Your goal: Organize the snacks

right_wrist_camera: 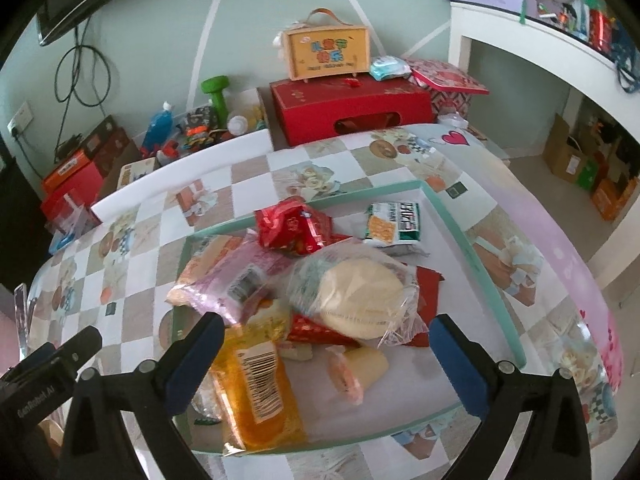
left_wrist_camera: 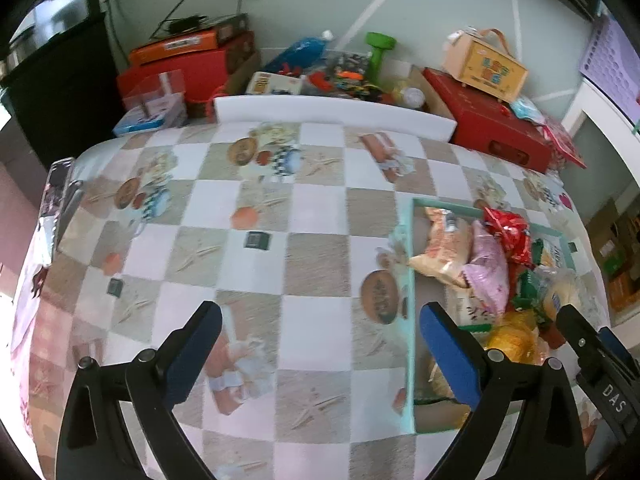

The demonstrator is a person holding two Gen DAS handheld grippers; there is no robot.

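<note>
**Both grippers empty over a full tray**

Grippers first: the right gripper (right_wrist_camera: 326, 354) hangs with its jaws spread wide over the tray (right_wrist_camera: 486, 264), nothing between the pads; the left gripper (left_wrist_camera: 320, 350) is just as wide apart and empty, above bare tablecloth (left_wrist_camera: 256, 272) beside the tray's left rim.

Every snack in view lies inside the tray, heaped toward its near and left side. All look light, soft and crinkly, so a pinch on a sealed edge or a corner would likely hold better than a squeeze across the middle. The bun bag (right_wrist_camera: 356, 296) on top is loose clear plastic round something squashable; its gathered film at the near right looks like the safest hold. The orange pack (right_wrist_camera: 252, 392) is glossy and may slip. The pink pack (right_wrist_camera: 236, 276) and red pack (right_wrist_camera: 294, 226) are puffy and could crush under hard pressure.

Counted: one tray, two grippers, one bun bag, one orange pack, one pink pack, one red pack, one green-and-white pack (right_wrist_camera: 394, 224) lying apart at the far side. Several more small wrappers sit underneath, too buried to count.

Beyond the table, one red box (right_wrist_camera: 352, 110) stands by the wall.
</note>
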